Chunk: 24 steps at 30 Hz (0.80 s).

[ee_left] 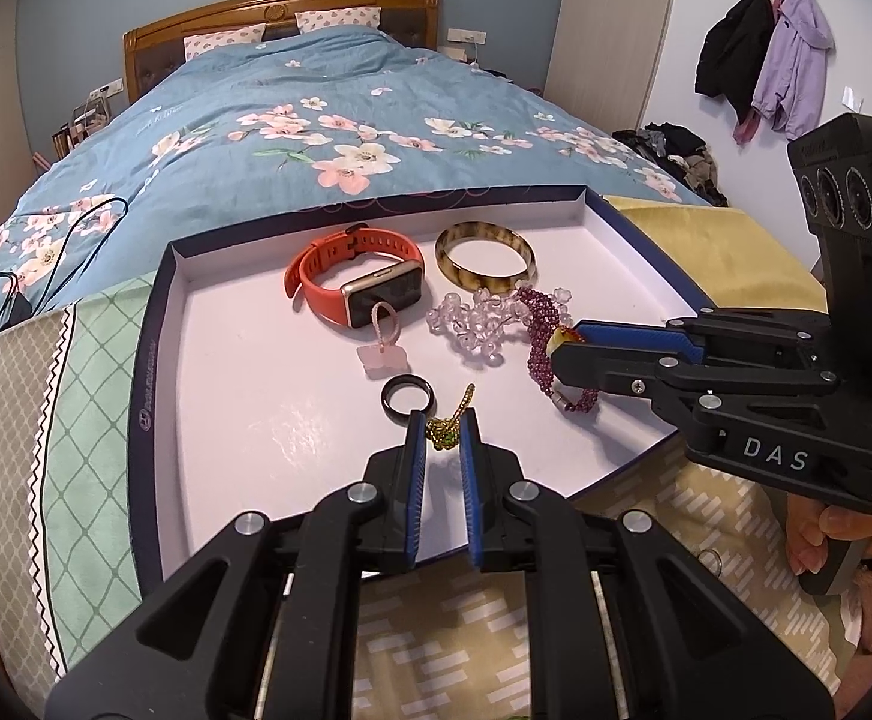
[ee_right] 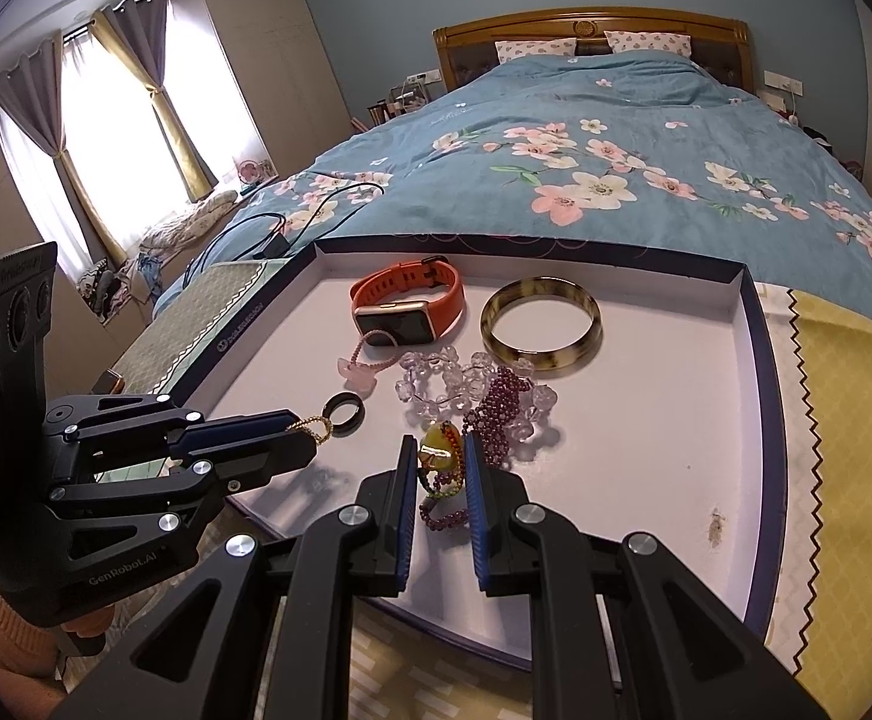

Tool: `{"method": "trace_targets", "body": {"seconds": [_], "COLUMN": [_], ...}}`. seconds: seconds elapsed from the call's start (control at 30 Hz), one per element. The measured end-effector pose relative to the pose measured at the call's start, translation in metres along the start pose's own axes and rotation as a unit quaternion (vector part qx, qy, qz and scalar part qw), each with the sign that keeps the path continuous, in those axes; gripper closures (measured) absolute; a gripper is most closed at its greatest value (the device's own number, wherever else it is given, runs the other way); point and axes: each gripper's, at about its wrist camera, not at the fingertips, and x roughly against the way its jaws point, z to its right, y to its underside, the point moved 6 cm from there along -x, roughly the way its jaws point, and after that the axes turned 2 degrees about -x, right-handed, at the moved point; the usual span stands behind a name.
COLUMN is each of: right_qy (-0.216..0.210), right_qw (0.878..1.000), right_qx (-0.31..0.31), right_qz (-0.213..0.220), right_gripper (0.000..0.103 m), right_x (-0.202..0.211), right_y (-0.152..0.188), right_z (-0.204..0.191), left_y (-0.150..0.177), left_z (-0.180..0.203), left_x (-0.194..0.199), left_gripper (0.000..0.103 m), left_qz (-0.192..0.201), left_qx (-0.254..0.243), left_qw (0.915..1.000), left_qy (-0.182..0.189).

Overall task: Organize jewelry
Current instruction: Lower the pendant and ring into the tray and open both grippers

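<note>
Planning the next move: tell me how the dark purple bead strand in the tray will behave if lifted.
The purple bead strand looks floppy: it lies in loose curves, so it would likely drape and swing. It overlaps the clear crystal bracelet, so lifting may drag that along. The right tongs are shut on the yellow pendant beside it; whether the two are joined is unclear.

Shallow box-lid tray on patterned cloths at the foot of a bed.

The white-floored, navy-rimmed tray [ee_left: 160, 324] rests on cloths: green lattice [ee_left: 76, 420], yellow [ee_left: 706, 246], beige dashed [ee_left: 436, 630]. On its floor: orange smartwatch [ee_left: 355, 282], horn-patterned bangle [ee_left: 484, 255], clear bead bracelet [ee_left: 472, 324], purple bead strand [ee_left: 541, 336], pink charm [ee_left: 379, 357], black ring [ee_left: 407, 397]. Black cables [ee_left: 58, 252] lie on the floral quilt [ee_left: 328, 120].
</note>
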Motion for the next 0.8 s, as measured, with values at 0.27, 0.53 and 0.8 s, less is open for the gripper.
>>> {"method": "trace_targets", "body": {"seconds": [0.27, 0.53, 0.8], "right_qy": [0.0, -0.005, -0.023], "right_qw": [1.0, 1.0, 0.999], "right_qx": [-0.009, -0.013, -0.001], "right_qz": [-0.004, 0.012, 0.039], "right_gripper": [0.088, 0.079, 0.071], "right_x": [-0.004, 0.008, 0.046], "right_y": [0.0, -0.003, 0.002], "right_z": [0.004, 0.004, -0.007], "left_y": [0.001, 0.0, 0.009], "left_z": [-0.002, -0.005, -0.006], "left_x": [-0.006, 0.007, 0.056], "left_gripper": [0.091, 0.079, 0.069], "left_qz": [-0.007, 0.015, 0.057], "left_qx": [0.006, 0.014, 0.0], "left_qw": [1.0, 0.9998, 0.9984], "left_qy": [0.003, 0.001, 0.005]}}
